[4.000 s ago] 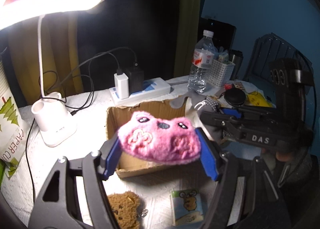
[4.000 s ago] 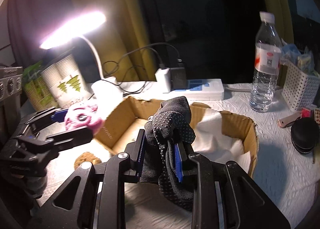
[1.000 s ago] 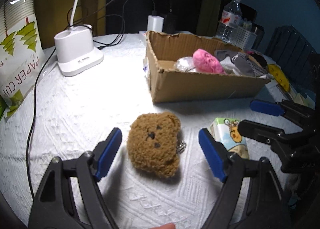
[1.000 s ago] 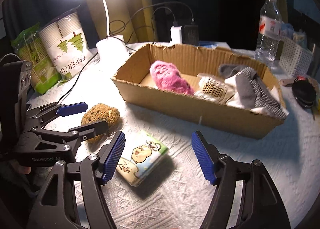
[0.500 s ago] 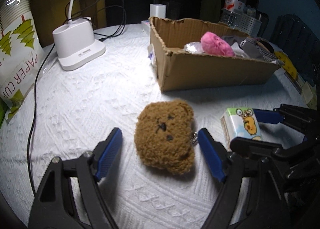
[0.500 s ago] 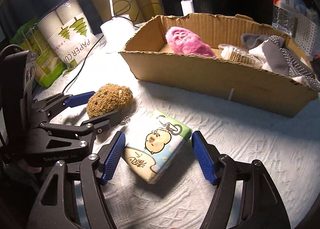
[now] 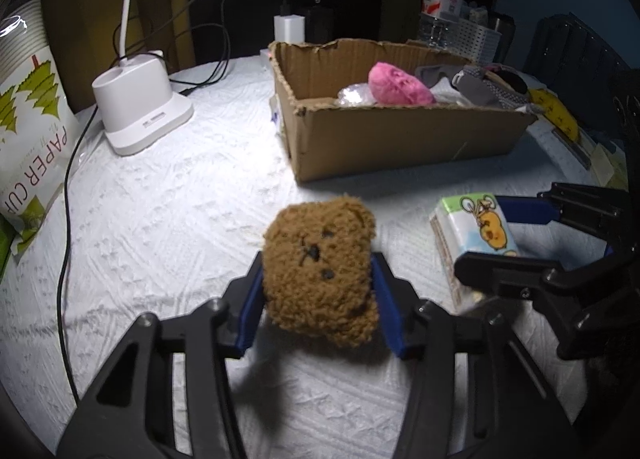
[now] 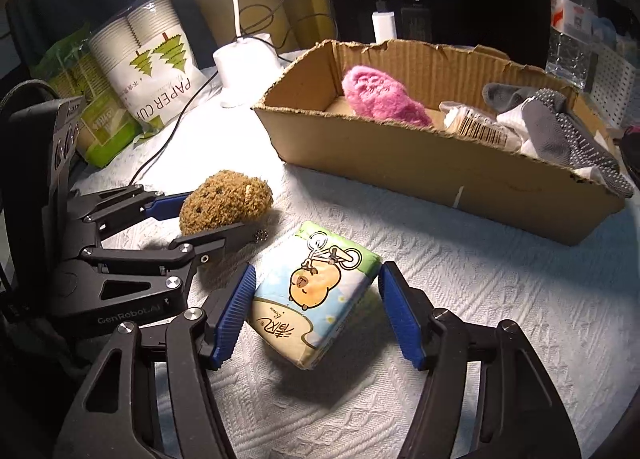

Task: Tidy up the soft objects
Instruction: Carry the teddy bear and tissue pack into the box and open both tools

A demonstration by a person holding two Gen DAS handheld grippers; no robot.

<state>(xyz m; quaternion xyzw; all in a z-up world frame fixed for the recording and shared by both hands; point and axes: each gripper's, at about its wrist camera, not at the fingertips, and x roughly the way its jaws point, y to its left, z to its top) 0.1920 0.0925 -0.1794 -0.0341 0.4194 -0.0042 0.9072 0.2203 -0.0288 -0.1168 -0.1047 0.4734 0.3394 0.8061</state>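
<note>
- White textured tablecloth under lamplight, cardboard box ahead of both claws.
- Left gripper squeezes the brown plush bear between its blue pads.
- Right gripper straddles the tissue pack; pads look just short of contact, hard to be sure.
- Pink plush lies inside the box.

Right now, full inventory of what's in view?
brown bear plush: 1, brown, on the white cloth, pinched by the left hand-held gripper
tissue pack: 1, cartoon print, on the cloth between the right pads
cardboard box: 1, brown, behind both
pink plush: 1, in the box
grey dotted socks: count unclear, in the box, right end
lamp base: 1, white, left of the box
paper cup pack: 1, far left
water bottle: 1, clear, behind the box
left hand-held gripper: shut on the plush
right hand-held gripper: open around the pack
</note>
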